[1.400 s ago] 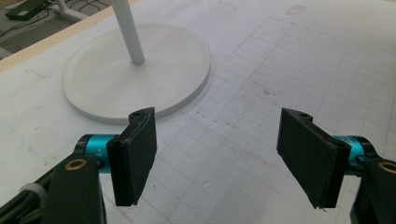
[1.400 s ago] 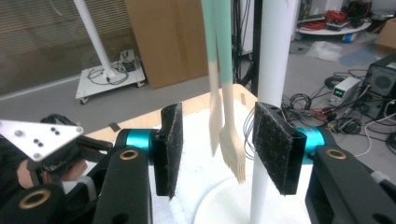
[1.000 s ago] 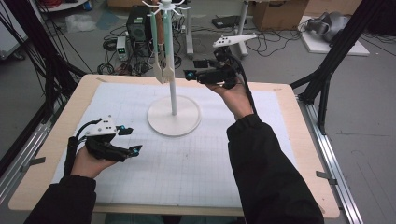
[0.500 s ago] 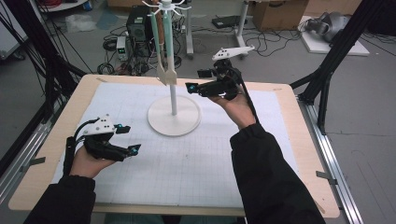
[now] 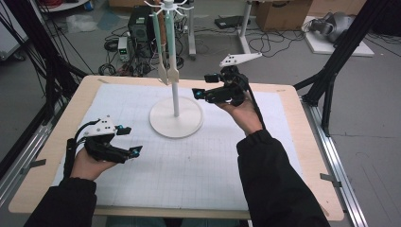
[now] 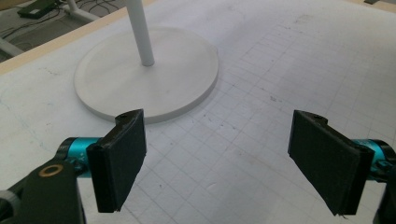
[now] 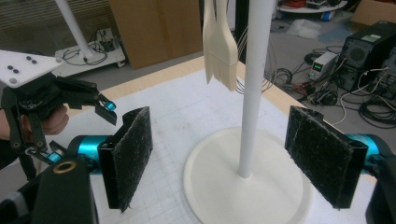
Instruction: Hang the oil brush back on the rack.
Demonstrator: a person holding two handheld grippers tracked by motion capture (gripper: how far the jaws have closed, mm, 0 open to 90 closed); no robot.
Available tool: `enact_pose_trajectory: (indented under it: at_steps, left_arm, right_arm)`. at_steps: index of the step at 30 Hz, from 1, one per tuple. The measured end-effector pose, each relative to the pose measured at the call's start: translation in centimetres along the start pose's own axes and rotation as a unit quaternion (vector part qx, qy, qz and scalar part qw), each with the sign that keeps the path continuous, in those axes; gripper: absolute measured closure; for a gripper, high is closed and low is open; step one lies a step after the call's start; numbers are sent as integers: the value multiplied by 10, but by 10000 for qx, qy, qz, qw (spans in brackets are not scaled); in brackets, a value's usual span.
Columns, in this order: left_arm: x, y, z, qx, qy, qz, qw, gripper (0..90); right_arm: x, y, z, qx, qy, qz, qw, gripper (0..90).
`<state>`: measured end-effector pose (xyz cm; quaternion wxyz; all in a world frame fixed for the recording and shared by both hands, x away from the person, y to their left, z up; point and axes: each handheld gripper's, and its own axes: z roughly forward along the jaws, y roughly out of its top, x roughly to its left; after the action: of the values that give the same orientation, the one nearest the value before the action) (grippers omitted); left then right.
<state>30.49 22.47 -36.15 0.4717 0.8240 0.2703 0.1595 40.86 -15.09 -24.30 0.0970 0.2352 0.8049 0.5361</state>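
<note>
White grid-printed mat [image 5: 189, 165] over a pale wooden table [image 5: 302, 156], seen from the high view; on the mat, toward the far side, a white stand [image 5: 176, 116] with a round base and a thin upright pole. From the hooks at its top hang two pale kitchen utensils [image 5: 166, 71], side by side, close to the pole on its left. Left gripper [image 5: 126, 140] held low over the near left part of the mat, well apart from the stand, jaws wide with nothing between them. Right gripper [image 5: 204, 85] held above the mat just right of the pole, pointing at it, jaws having just been opening and now spread wide, nothing between them. Dark sleeves come in from the near edge. Left gripper view: two black pads [image 6: 122, 163] standing far apart over the bare grid, the stand's round base [image 6: 149, 79] ahead and to the left, not touched. Right gripper view: the two fuzzy black pads [image 7: 130, 154] spread wide, the pole [image 7: 254, 88] rising in the gap between them but farther off, clear of both; the hanging utensils [image 7: 222, 42] just left of the pole, near its top; the other gripper [image 7: 100, 106] far off at the left, over the mat.
</note>
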Motion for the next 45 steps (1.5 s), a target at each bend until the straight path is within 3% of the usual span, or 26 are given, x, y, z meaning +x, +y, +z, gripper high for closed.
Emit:
enact_pose_trajectory:
  at_steps: [45]
  left_arm:
    - [1,-1,-2,-9,54,-32,10000,199]
  right_arm:
    - [0,-51,-8,198,-44,192,9996,203]
